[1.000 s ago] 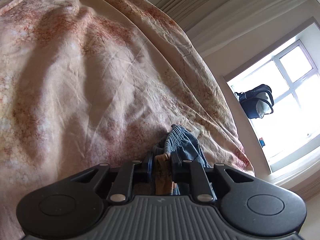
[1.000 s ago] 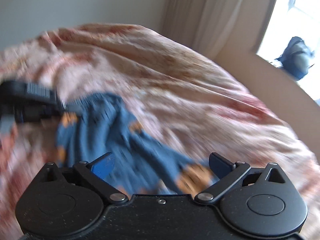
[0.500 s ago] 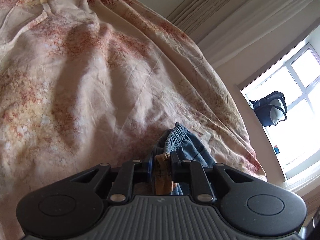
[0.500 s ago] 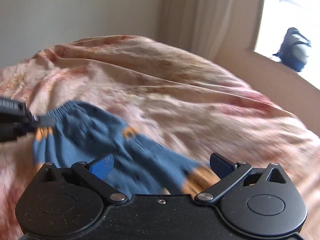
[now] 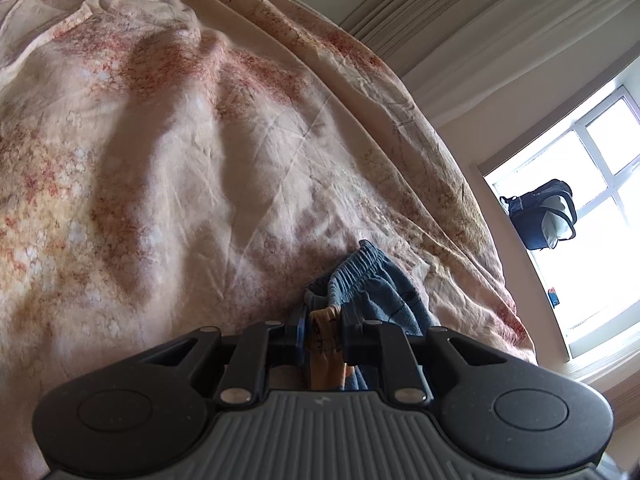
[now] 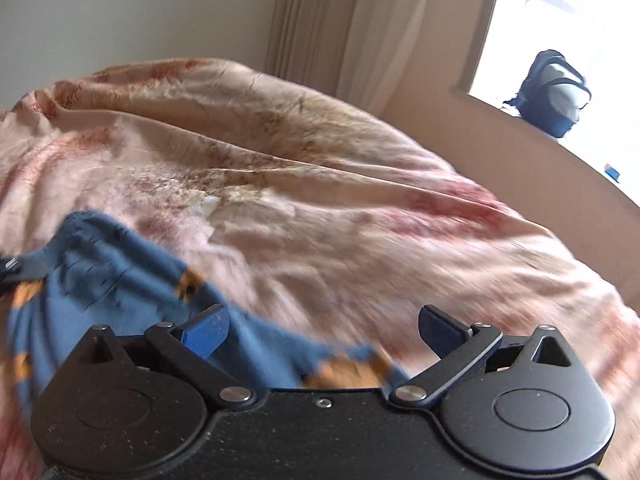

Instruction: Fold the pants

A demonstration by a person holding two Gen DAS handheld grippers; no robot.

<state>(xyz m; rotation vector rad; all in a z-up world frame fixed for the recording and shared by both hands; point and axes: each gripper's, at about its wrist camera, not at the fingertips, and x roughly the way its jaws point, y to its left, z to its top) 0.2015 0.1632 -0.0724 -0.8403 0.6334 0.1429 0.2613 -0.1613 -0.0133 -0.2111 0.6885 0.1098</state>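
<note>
Left gripper (image 5: 323, 330) stays clenched on the pants (image 6: 120, 280) at the waistband. We note 1 change: the right gripper (image 6: 322, 326), jaws spread and empty, has shifted across them on the bedspread (image 6: 320, 200), seeking a second grip.

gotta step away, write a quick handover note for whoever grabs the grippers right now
Left gripper: shut on the blue pants at the elastic waistband end.
Right gripper: open, holding nothing, poised over the pants' lower part.
Pants lie spread and rumpled on the floral bedspread, partly lifted at the waistband.
Done: one end gripped. Left: grip the other end with the right, straighten, then fold. No fold shows yet.
</note>
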